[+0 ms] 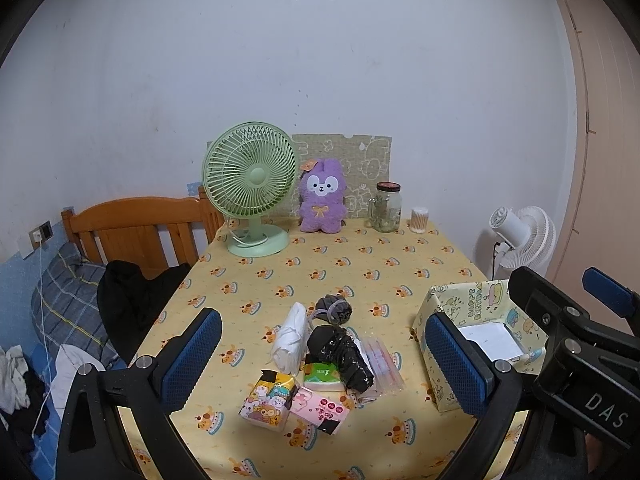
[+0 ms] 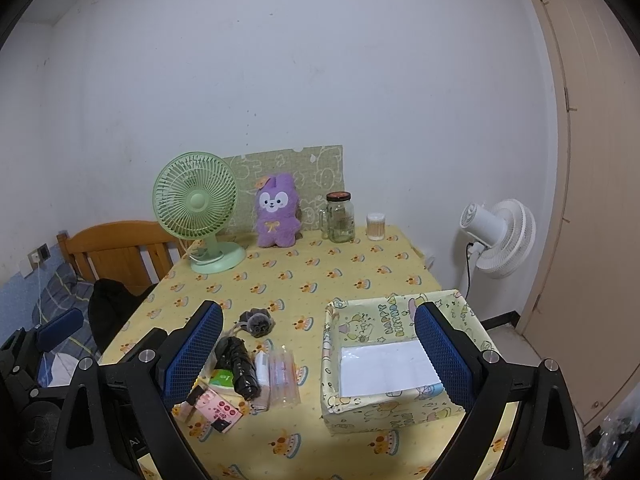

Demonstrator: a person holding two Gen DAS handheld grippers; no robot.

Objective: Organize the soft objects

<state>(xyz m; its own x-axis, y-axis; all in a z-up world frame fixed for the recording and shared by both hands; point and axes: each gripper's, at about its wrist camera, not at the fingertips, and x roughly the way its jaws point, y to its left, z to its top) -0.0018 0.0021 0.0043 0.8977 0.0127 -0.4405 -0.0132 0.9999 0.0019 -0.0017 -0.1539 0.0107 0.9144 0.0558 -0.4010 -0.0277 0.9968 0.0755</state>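
hovering spread and empty, left tool (image 1: 324,354), right tool (image 2: 320,354), 3 tissue packs (image 1: 269,400), 1 box (image 2: 400,412)

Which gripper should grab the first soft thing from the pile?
Probably the left gripper. It is open with the pile right between its fingers. The right gripper is also open, but it faces the box, with the pile off to its left.

Dim, even indoor light, soft shadows, slight grain, and strong fisheye bending with black vignetted corners
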